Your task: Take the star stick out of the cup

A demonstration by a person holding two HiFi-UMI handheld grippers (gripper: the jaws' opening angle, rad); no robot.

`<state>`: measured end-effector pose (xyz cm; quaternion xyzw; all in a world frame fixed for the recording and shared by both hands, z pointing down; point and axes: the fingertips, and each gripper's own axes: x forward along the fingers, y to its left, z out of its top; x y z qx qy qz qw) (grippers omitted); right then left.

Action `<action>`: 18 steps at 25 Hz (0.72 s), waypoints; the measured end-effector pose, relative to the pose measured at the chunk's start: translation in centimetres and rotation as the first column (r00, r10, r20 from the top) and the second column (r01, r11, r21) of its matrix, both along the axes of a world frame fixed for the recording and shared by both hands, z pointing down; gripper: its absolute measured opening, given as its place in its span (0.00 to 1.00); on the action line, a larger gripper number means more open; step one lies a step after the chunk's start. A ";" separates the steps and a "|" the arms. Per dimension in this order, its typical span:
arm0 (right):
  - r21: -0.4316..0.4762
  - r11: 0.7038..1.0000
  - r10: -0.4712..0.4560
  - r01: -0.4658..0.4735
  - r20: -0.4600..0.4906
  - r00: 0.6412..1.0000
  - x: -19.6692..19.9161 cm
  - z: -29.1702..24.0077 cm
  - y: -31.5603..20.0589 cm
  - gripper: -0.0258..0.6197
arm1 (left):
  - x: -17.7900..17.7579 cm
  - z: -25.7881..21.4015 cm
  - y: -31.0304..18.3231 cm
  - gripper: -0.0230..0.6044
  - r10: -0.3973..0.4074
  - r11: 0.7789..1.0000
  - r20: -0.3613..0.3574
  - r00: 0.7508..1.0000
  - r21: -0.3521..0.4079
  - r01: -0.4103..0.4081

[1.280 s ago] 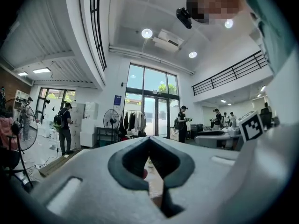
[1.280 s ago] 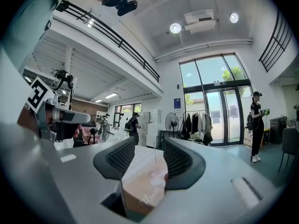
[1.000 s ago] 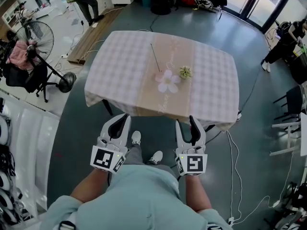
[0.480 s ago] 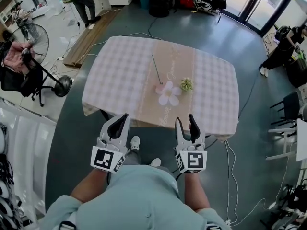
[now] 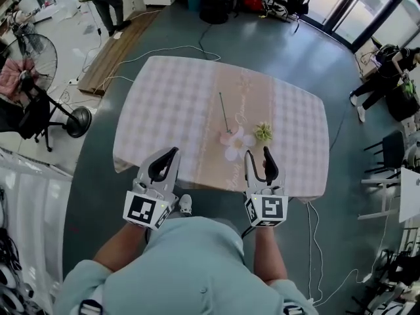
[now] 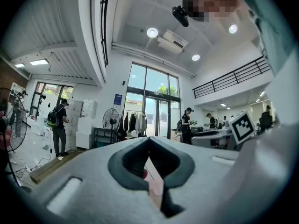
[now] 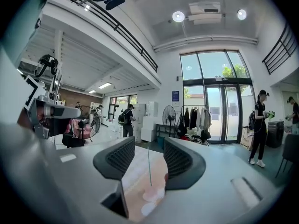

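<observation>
The stick (image 5: 224,112) stands in a low, flower-shaped cup (image 5: 235,143) with pale pink and white petals. The cup sits on the pink runner (image 5: 246,87) that goes down the middle of the table, not far from the near edge. The stick is very thin, straight and dark. In the right gripper view it rises upright out of the cup, so its long axis is vertical. I cannot see a star on it; its top end is too fine to read.

The right gripper (image 5: 258,153) is clearly the nearer one. The cup lies just ahead of it and a little to its left, and in its own view the stick shows exactly in the gap between the two jaws. These jaws are spread, with nothing between them yet, and their dark pads are ribbed. They stand side by side, so I judge that they would meet the upright stick across its thin shaft — a good direction for a pinch.

The left gripper (image 5: 172,152) is held over the near edge of the table, well apart from the cup. Its jaws are pressed together at the tips and are empty.

Just to the right of the cup lies a small yellow-green, spiky thing (image 5: 264,132), apart from it. The tablecloth (image 5: 164,110) is soft cloth with a pale pink check, and it hangs over the table edges.
</observation>
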<state>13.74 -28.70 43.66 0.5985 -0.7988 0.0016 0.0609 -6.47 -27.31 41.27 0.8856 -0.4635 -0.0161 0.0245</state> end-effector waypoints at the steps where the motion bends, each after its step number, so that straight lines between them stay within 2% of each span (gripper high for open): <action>1: -0.004 1.000 0.007 -0.007 -0.003 1.000 -0.3 -0.1 -0.7 0.31 | -0.5 0.0 -0.7 0.04 0.008 1.000 -0.002 1.000 -0.001 -0.008; 6: -0.040 0.999 0.022 -0.023 -0.022 1.000 -2.4 0.8 -4.0 0.31 | -2.9 0.6 -3.8 0.04 0.041 0.999 -0.001 0.999 -0.014 -0.041; 11: -0.109 0.994 -0.003 -0.003 -0.049 0.999 -3.9 3.9 -7.8 0.31 | -3.5 0.7 -5.4 0.04 0.054 0.998 -0.017 0.998 -0.014 -0.054; 18: -0.222 0.975 -0.048 0.029 -0.077 0.996 -4.4 8.6 -14.0 0.30 | -4.6 0.2 -5.6 0.04 0.008 1.000 -0.031 0.999 -0.001 -0.008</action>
